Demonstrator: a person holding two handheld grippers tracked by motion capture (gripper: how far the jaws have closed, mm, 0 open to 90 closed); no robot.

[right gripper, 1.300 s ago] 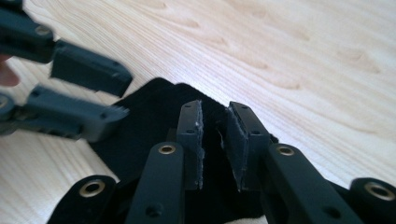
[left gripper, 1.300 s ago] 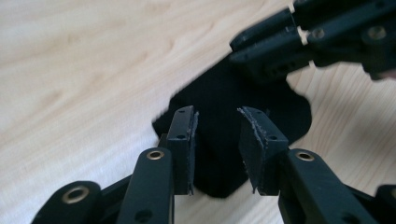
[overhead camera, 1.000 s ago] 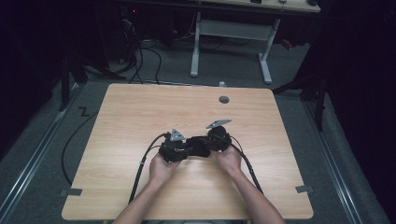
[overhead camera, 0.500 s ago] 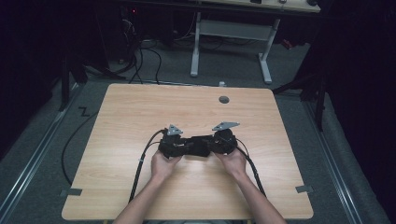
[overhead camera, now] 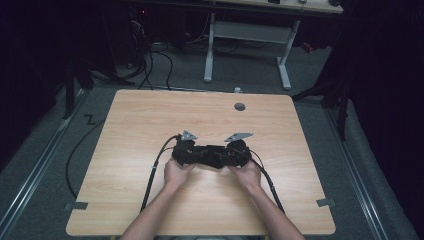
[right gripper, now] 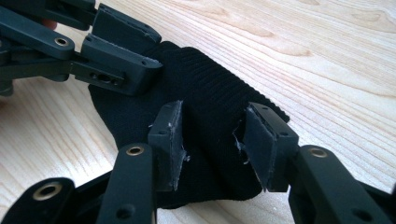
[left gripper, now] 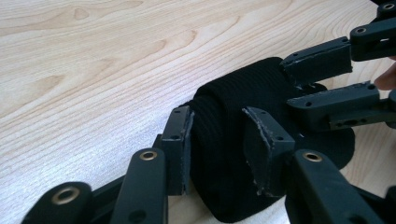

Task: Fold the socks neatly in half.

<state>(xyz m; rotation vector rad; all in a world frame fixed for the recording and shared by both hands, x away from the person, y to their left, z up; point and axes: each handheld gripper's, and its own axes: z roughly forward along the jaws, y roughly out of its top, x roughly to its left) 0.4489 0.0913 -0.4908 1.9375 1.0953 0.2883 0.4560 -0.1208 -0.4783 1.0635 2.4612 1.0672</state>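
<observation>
A black ribbed knit cloth (overhead camera: pixel 212 153) lies bunched on the wooden table (overhead camera: pixel 150 120), a little in front of its middle. My left gripper (overhead camera: pixel 186 152) and right gripper (overhead camera: pixel 236 152) meet at it from either side. In the left gripper view my left gripper (left gripper: pixel 219 150) is shut on a thick fold of the cloth (left gripper: pixel 243 93), and the right gripper (left gripper: pixel 309 82) bites the far end. In the right gripper view my right gripper (right gripper: pixel 212 140) clamps another fold of the cloth (right gripper: pixel 205 88), with the left gripper (right gripper: pixel 140 49) on its upper left edge.
A round grommet hole (overhead camera: pixel 240 106) sits near the table's far edge. Cables (overhead camera: pixel 152 175) trail from both grippers toward the near edge. A white desk frame (overhead camera: pixel 247 45) and tangled cords stand on the floor beyond the table.
Both grippers stay together on the cloth. The right hand has shifted slightly right and toward the near edge; the left has barely moved.
</observation>
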